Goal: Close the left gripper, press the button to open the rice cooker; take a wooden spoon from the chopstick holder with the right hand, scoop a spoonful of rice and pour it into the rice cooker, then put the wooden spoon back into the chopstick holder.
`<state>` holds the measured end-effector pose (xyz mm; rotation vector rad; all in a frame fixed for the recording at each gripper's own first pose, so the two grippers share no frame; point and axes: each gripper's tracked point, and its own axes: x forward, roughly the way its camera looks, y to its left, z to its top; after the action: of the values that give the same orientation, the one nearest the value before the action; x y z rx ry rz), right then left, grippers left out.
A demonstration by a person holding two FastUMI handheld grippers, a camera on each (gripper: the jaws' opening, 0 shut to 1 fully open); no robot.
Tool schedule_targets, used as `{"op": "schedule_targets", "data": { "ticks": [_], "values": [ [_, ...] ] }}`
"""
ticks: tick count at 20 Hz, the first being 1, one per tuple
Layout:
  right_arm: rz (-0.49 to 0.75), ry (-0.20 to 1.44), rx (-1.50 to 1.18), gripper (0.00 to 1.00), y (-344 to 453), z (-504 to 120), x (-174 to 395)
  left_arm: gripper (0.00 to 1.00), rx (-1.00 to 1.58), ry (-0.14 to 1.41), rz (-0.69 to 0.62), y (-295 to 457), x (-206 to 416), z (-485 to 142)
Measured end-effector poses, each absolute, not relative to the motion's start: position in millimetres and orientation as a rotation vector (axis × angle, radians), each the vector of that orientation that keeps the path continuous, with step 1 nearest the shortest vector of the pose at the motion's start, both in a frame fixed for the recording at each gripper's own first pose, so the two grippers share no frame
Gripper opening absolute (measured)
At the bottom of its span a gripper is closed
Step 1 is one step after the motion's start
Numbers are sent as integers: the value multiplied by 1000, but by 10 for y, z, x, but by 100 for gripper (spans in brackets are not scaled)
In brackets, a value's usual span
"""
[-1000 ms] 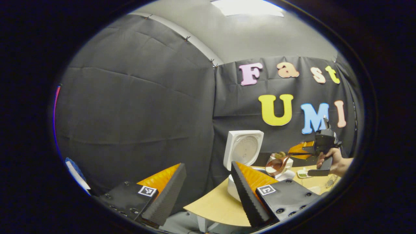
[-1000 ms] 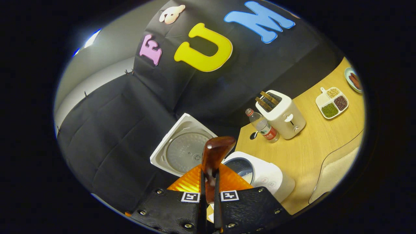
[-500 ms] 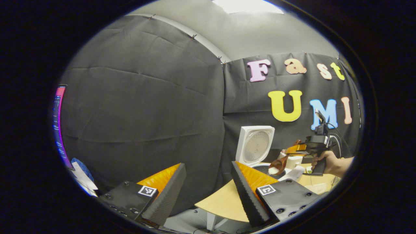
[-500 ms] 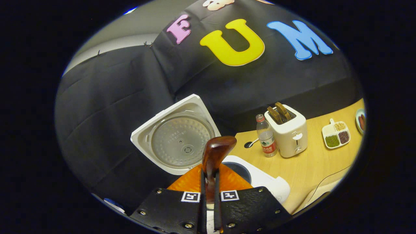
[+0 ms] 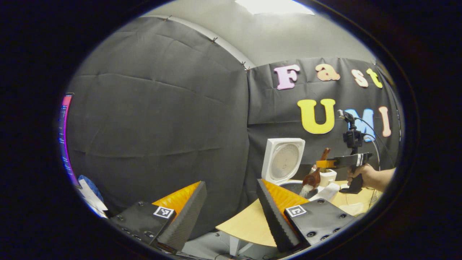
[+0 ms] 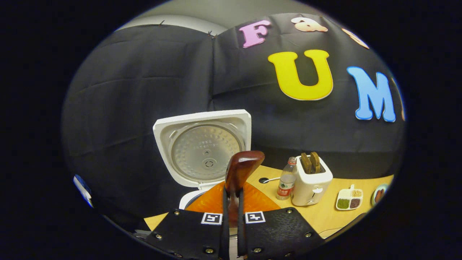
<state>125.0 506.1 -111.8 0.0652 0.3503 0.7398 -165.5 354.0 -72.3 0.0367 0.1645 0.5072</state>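
Since a second ago, our right gripper [image 5: 319, 164] has levelled out and tipped the wooden spoon [image 5: 314, 176] bowl-down; in the left gripper view white rice [image 5: 306, 189] now falls from the bowl toward the pot of the rice cooker [image 5: 294, 185], where earlier the spoon still carried it above the rim. In the right gripper view the booth wall and table [image 6: 325, 213] have rolled upright, and the open lid [image 6: 204, 146] has climbed from 7 o'clock of centre to just left of centre.

We see our right fingers [image 6: 249, 231] pressed together on the spoon's handle, its dark rounded end [image 6: 242, 167] standing up between them at 6 o'clock. A hand [image 5: 361, 175] grips that tool at 4 o'clock in the left gripper view.

Our left gripper [image 5: 231, 213] hangs off the table's near edge at 6 o'clock of its own view, its fingers well apart with nothing between them.

At 4 o'clock of the right gripper view, beyond the cooker, a water bottle [image 6: 287, 183] stands just beside a toaster [image 6: 311, 182] with two slices upright in it. Farther toward 4 o'clock lies a divided dish of beans [image 6: 348, 200], then a small plate [image 6: 379, 195] at the edge.
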Motion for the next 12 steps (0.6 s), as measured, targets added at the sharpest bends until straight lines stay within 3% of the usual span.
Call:
{"op": "schedule_targets", "data": {
  "ticks": [8, 12],
  "values": [
    [749, 157, -280, 8, 5044, -1009, 1163, 94, 28, 166, 502, 3528, -1605, -768],
    [755, 200, -250, 9, 5076, -1137, 1098, 96, 31, 157, 498, 3550, -1591, -743]
  ]
}}
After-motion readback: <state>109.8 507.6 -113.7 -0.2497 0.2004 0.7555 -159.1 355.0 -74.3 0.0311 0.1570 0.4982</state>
